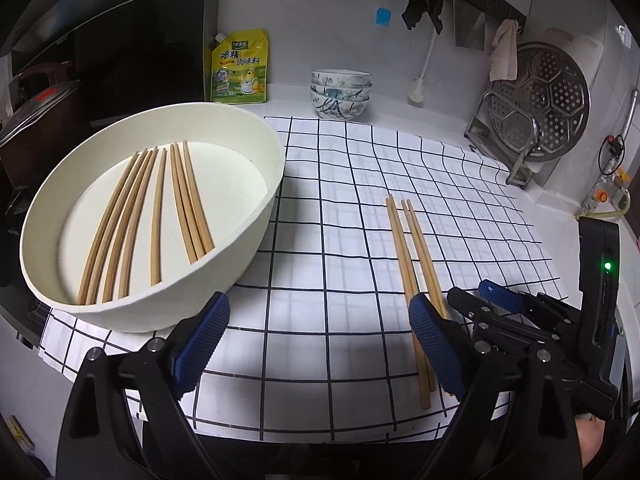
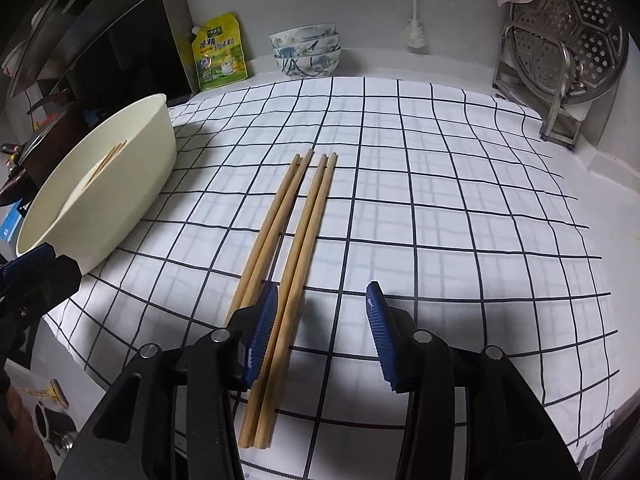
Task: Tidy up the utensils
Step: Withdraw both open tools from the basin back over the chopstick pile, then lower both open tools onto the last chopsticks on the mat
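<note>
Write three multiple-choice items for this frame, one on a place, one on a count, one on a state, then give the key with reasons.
1. Where do the chopsticks on the cloth lie relative to the cream basin?
A. Inside it
B. Beside it on the checked cloth
C. On the stacked bowls

2. How many chopsticks lie on the cloth?
A. Two
B. Four
C. Seven

3. What state is the right gripper in?
A. Open, clamping nothing
B. Shut on one pair
C. Shut on the basin rim

Key: B, they rest on the cloth, apart from the basin; B, four tips show side by side; A, its blue pads stand apart, pressing nothing.
</note>
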Demonstrator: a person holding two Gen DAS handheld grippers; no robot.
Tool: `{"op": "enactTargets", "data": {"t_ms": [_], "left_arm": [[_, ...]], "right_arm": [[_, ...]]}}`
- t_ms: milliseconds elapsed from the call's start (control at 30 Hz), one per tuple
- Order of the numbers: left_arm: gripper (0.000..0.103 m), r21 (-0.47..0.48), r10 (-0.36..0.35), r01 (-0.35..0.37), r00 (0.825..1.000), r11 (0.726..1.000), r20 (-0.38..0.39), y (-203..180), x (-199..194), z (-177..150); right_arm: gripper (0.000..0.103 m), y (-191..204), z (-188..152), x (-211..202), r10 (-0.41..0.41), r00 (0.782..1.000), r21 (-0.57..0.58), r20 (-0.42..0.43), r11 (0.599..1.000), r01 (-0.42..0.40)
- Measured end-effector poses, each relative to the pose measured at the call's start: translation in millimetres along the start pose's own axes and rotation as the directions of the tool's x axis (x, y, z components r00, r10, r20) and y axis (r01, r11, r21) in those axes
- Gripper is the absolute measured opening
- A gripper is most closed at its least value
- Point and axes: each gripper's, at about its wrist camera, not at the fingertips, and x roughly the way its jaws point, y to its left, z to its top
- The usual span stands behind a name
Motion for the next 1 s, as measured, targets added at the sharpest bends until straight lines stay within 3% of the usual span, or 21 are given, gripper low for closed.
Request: {"op": "enactTargets", "data": {"t_ms": [467, 733, 1000], "left_arm": [[0.090, 0.001, 0.002, -0.002, 1.000, 1.000, -0.031, -5.3, 13.6, -3.6], [0.090, 0.027, -0.021, 0.022, 0.998, 0.999, -0.056, -25.1, 29.7, -6.6], [0.090, 0.036, 0.022, -0.019, 0.996, 0.999, -0.089, -31.8, 60.2, -8.1]], "right_arm": [[0.044, 1.6, -2.6, 13.4, -0.056, 0.998, -0.055, -0.017, 0.997, 0.055], [0.044, -19.3, -4.0, 14.2, -0.068, 0.998, -0.019, -0.017, 0.998, 0.068], [0.044, -48.1, -7.7, 8.3, -0.094, 0.996, 0.051, 0.005, 0.994, 0.093]]}}
